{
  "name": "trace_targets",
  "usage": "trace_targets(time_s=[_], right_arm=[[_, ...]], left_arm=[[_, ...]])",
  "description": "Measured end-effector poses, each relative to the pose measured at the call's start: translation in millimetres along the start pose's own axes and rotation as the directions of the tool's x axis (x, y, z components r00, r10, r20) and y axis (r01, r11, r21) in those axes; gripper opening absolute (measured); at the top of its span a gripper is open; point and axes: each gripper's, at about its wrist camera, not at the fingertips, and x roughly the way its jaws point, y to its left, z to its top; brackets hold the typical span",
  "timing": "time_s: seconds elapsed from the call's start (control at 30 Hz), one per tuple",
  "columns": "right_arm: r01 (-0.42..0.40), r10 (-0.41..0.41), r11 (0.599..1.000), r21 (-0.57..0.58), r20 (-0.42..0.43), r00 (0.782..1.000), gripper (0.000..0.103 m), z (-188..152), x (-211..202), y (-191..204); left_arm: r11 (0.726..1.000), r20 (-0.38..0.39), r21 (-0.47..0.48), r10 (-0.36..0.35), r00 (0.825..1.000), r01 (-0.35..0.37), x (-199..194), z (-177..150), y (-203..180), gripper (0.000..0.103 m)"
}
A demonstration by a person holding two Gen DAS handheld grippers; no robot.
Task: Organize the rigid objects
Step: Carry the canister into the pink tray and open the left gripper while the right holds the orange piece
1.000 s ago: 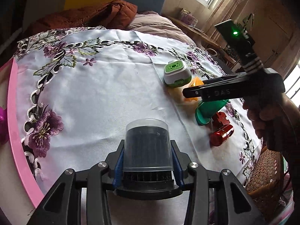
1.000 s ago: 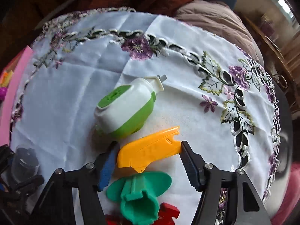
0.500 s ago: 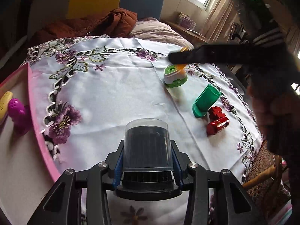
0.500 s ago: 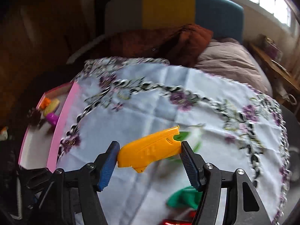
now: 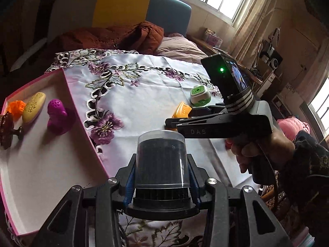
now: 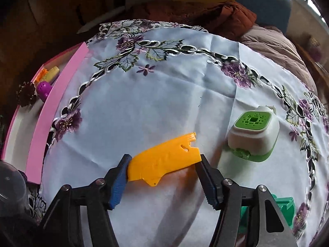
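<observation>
My left gripper (image 5: pixel 161 159) is shut on a dark cylinder under a clear cap (image 5: pixel 161 144), held above the near edge of the embroidered cloth beside the pink tray (image 5: pixel 82 123). In the right wrist view my right gripper (image 6: pixel 163 158) has a yellow plastic piece (image 6: pixel 174 152) crosswise between its pads. They press on both its ends as the jaws close a little. That gripper (image 5: pixel 176 121), in a person's hand, hovers over the cloth with the yellow piece (image 5: pixel 182 111) at its tip.
The pink tray (image 6: pixel 53 107) at the left holds a purple piece (image 5: pixel 56 113), a beige oval (image 5: pixel 34 107), an orange flower (image 5: pixel 16 107) and a dark brown piece (image 5: pixel 8 129). A green-and-white box (image 6: pixel 255 131) and a green part (image 6: pixel 285 207) lie on the cloth at the right.
Both grippers have carried their loads leftward toward the pink tray, which has come into view. The yellow piece has come off the cloth, away from the green parts.
</observation>
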Motion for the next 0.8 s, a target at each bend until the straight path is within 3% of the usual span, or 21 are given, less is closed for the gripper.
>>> trace_targets(time_s=[0.23,0.43,0.57,0.8], right_arm=[[0.002,-0.002,1.000,0.000,0.000,1.000,0.064,0.0,-1.7,0.1],[0.004,-0.004,1.000,-0.002,0.000,1.000,0.064,0.5,-1.0,0.0],[0.006,-0.006,1.000,-0.004,0.000,1.000,0.064,0.6,-0.7,0.4],[0.006,-0.006,1.000,-0.006,0.000,1.000,0.064,0.5,-0.5,0.1]], left_arm=[[0.996,0.041,-0.079,0.035,0.999,-0.031,-27.1,3.4,34.3,0.044],[0.966,0.075,-0.218,0.158,0.985,-0.138,-55.8,5.9,95.4,0.044],[0.929,0.047,-0.301,0.240,0.970,-0.215,-60.1,2.7,138.5,0.044],[0.885,-0.035,-0.351,0.313,0.949,-0.305,-44.0,-1.2,185.3,0.044]])
